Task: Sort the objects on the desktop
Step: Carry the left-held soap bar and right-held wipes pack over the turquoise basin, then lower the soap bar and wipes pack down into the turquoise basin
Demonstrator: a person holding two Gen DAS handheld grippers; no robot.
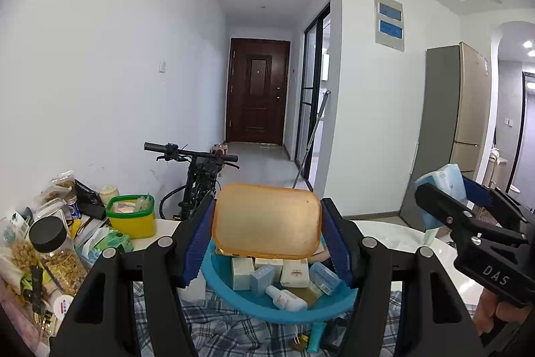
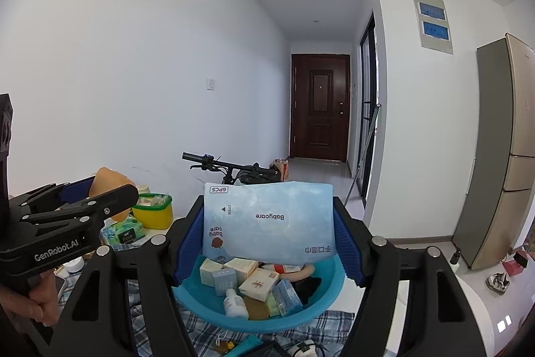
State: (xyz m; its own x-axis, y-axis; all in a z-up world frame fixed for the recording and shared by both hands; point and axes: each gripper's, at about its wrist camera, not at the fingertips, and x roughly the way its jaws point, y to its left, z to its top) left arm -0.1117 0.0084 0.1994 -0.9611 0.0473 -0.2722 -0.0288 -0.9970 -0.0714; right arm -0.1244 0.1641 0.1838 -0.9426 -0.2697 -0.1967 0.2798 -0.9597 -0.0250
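My left gripper [image 1: 267,223] is shut on a flat orange-tan rounded lid [image 1: 267,219], held upright above the blue basin [image 1: 281,310]. My right gripper [image 2: 267,223] is shut on a pale blue Babycare wipes pack [image 2: 267,216], held upside down over the same blue basin [image 2: 321,310]. The basin sits on a plaid cloth [image 1: 227,333] and holds several small boxes [image 1: 294,271] and a white bottle [image 1: 286,298]. In the left wrist view the right gripper [image 1: 468,199] shows at the right with the wipes pack [image 1: 444,186]. In the right wrist view the left gripper [image 2: 87,196] shows at the left.
A yellow tub with a green rim [image 1: 132,216] stands at the table's back left, beside a green tissue pack [image 1: 107,240] and a jar with a black lid [image 1: 53,253]. A bicycle [image 1: 197,176] leans behind the table. A fridge [image 2: 495,149] stands at the right.
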